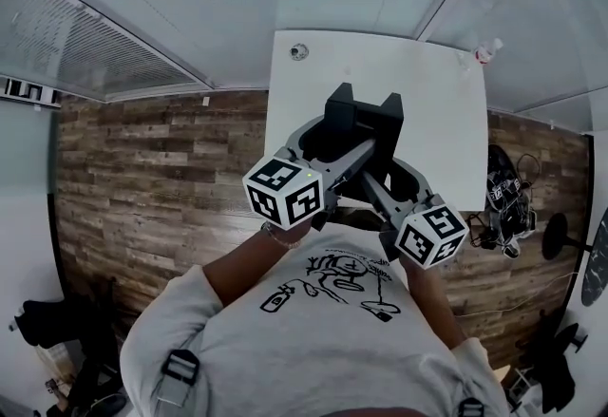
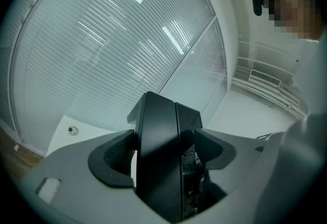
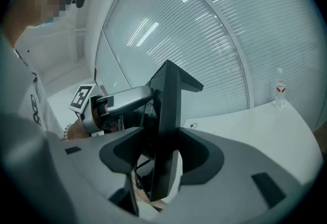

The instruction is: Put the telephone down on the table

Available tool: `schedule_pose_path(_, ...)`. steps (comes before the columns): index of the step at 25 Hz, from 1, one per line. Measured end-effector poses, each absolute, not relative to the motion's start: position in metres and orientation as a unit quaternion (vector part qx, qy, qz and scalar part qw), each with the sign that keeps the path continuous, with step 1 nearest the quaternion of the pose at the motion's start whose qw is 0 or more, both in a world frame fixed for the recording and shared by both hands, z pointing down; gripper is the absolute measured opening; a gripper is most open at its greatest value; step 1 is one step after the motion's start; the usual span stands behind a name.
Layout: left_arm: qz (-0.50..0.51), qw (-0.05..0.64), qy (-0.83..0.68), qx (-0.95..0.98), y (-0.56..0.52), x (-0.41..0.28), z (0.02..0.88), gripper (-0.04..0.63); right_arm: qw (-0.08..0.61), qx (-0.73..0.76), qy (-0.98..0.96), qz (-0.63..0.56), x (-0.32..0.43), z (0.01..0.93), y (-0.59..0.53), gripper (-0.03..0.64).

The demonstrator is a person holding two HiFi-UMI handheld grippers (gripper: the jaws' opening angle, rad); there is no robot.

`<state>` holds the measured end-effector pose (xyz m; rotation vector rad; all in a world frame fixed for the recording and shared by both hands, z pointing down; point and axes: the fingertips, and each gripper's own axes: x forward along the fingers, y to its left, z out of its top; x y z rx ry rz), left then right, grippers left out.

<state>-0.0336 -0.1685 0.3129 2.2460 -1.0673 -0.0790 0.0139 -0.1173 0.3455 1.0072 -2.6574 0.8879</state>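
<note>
Left tongs and right tongs both clamp the black telephone — its lower part hidden. Contact with the table: unclear.

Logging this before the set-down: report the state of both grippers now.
Left gripper: shut on the telephone.
Right gripper: shut on the same telephone.

I could read no words or numbers anywhere. The cube on the left gripper and the cube on the right gripper bore only square coded markers, and the shirt print was illegible.
</note>
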Motion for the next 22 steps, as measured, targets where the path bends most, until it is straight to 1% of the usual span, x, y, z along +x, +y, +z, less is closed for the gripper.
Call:
schedule_pose_path(6,-0.032,0.32,-0.427,0.845,-0.182,-0.023,0.313,0.348,0.086,0.314,-0.897,0.298,0.026,0.345,-0.133,0.199)
schedule_pose_path(17,-0.029,0.324,-0.451,0.831,-0.191,0.017,0.322,0.348,0.087,0.289,-0.903,0.305,0.069,0.355,-0.144,0.2)
schedule_pose_path(22,-0.022,0.333,-0.449,0.829,-0.194,0.022,0.334,0.348,0.089,0.291,-0.899,0.316,0.073,0.365,-0.146,0.199)
